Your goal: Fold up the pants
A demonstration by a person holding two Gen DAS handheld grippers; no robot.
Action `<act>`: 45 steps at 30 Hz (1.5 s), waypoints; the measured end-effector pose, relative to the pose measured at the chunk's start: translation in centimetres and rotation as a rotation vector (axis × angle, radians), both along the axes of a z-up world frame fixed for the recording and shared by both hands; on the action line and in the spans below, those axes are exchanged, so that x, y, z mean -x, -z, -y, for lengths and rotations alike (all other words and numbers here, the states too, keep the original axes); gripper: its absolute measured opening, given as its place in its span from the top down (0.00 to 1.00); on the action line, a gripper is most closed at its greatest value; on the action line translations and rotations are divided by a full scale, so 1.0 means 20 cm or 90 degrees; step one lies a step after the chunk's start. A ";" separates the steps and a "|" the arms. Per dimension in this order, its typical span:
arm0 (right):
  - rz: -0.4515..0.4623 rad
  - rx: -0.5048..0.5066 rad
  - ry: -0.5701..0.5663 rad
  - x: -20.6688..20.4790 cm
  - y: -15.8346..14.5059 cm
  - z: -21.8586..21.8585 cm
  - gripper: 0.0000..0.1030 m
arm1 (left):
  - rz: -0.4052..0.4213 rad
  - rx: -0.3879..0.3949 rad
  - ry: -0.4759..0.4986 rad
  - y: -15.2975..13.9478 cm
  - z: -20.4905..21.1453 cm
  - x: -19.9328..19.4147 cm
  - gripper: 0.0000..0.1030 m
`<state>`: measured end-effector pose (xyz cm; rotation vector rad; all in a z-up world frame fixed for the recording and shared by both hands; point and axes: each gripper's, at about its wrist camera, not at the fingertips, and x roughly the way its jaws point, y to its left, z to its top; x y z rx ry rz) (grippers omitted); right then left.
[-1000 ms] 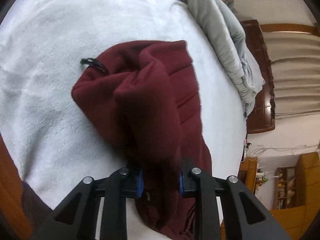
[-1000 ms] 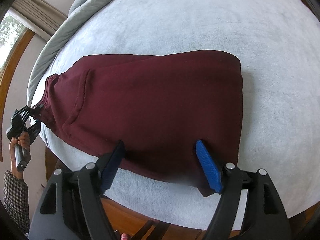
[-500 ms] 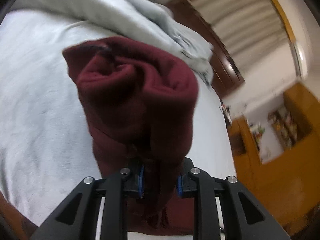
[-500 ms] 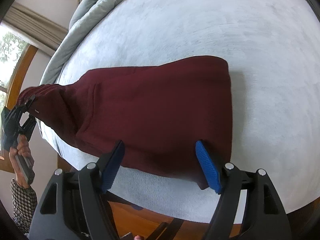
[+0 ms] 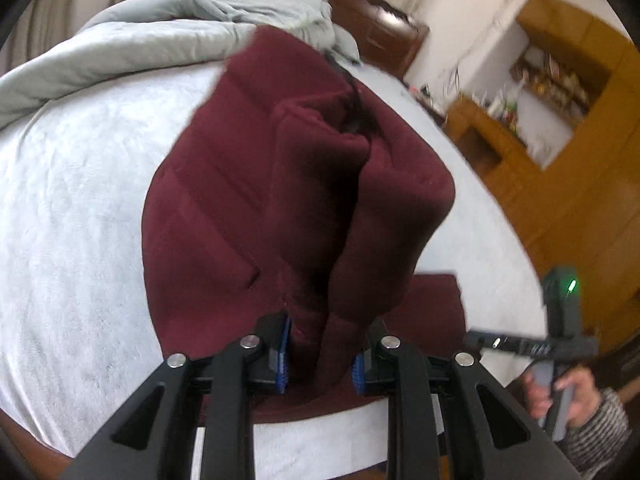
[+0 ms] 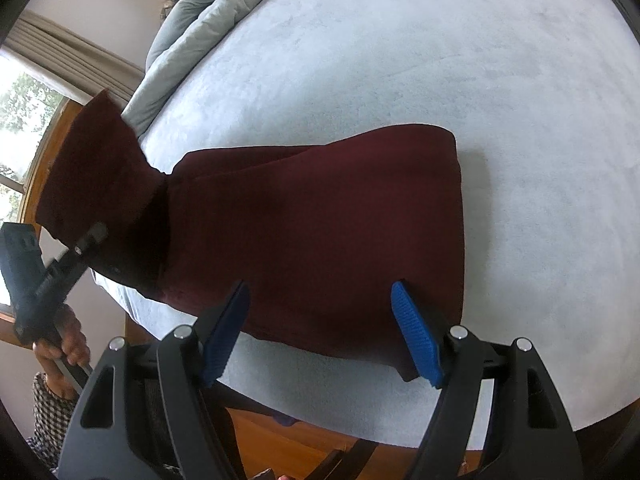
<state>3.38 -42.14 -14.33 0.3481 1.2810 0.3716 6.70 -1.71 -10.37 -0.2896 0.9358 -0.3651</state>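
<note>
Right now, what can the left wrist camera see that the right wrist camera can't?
Only the left wrist view shows the wooden shelves, the dark headboard, and the left gripper shut on a bunched end of the pants.

Only the right wrist view shows the window, the curtain, and the right gripper's blue pads spread wide over the flat pants.

Both show the red pants, the white bed cover and the grey quilt.

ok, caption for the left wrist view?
Left gripper shut on lifted end of maroon pants above white blanket.
</note>
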 end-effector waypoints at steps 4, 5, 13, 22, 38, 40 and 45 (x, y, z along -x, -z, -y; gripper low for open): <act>-0.003 -0.002 0.000 0.00 0.01 -0.01 0.29 | -0.026 -0.045 0.044 0.09 0.12 -0.01 0.78; -0.004 -0.001 -0.001 0.00 0.02 -0.01 0.29 | -0.031 -0.065 0.059 0.11 0.16 -0.01 0.78; -0.018 0.000 -0.001 -0.03 0.06 -0.02 0.29 | -0.047 -0.137 0.126 0.23 0.35 0.10 0.38; -0.023 -0.002 -0.005 -0.03 0.05 -0.01 0.27 | -0.042 0.115 0.100 -0.06 0.20 0.14 0.16; -0.015 -0.021 -0.011 -0.08 -0.05 -0.10 0.22 | -0.117 0.011 -0.007 0.08 0.16 0.01 0.21; -0.016 -0.044 -0.020 -0.11 -0.08 -0.15 0.19 | -0.100 -0.008 -0.054 0.03 0.05 0.03 0.15; -0.069 -0.085 -0.051 -0.21 -0.03 -0.33 0.18 | -0.141 -0.059 -0.145 0.10 -0.21 0.05 0.15</act>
